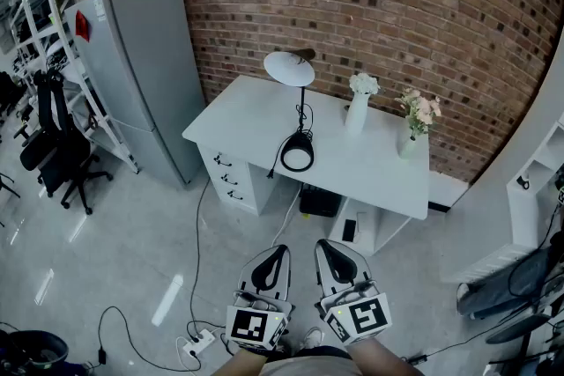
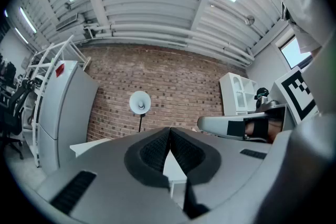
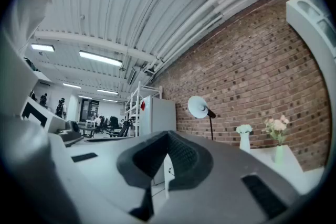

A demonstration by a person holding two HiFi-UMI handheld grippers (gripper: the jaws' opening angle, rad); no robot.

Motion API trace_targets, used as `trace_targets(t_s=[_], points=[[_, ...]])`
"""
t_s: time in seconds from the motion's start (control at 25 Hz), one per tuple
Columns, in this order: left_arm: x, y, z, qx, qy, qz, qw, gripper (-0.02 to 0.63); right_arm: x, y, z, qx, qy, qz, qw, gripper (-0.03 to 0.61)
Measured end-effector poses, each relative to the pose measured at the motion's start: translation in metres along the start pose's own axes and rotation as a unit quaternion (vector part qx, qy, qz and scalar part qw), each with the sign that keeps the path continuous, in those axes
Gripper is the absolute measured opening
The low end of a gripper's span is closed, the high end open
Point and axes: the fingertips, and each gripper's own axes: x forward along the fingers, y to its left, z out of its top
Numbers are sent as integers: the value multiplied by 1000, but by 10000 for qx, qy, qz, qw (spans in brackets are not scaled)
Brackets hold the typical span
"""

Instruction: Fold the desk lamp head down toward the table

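Observation:
The desk lamp stands on the white desk [image 1: 256, 114] against the brick wall. Its white round head [image 1: 289, 68] is raised on a thin black stem above the black ring base [image 1: 298, 156]. The lamp head also shows far off in the left gripper view [image 2: 139, 102] and the right gripper view [image 3: 198, 107]. Both grippers hang low over the floor, well short of the desk. My left gripper [image 1: 278, 249] is shut with its pads together and nothing between them. My right gripper [image 1: 322, 245] is shut and empty too, and the two sit side by side.
A white vase [image 1: 357, 112] and a glass vase of pink flowers [image 1: 411, 139] stand on the desk right of the lamp. A grey fridge [image 1: 141, 66] stands left of the desk, with office chairs [image 1: 53, 154] beyond. A power strip [image 1: 198, 343] and cables lie on the floor.

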Motion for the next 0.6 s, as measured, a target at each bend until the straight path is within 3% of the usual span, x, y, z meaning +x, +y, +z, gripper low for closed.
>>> trace_targets(t_s=[0.6], points=[[8,-7,-9,-57,124,26,9999,8,-4,-12,-5,94,46,-9,9999,17]])
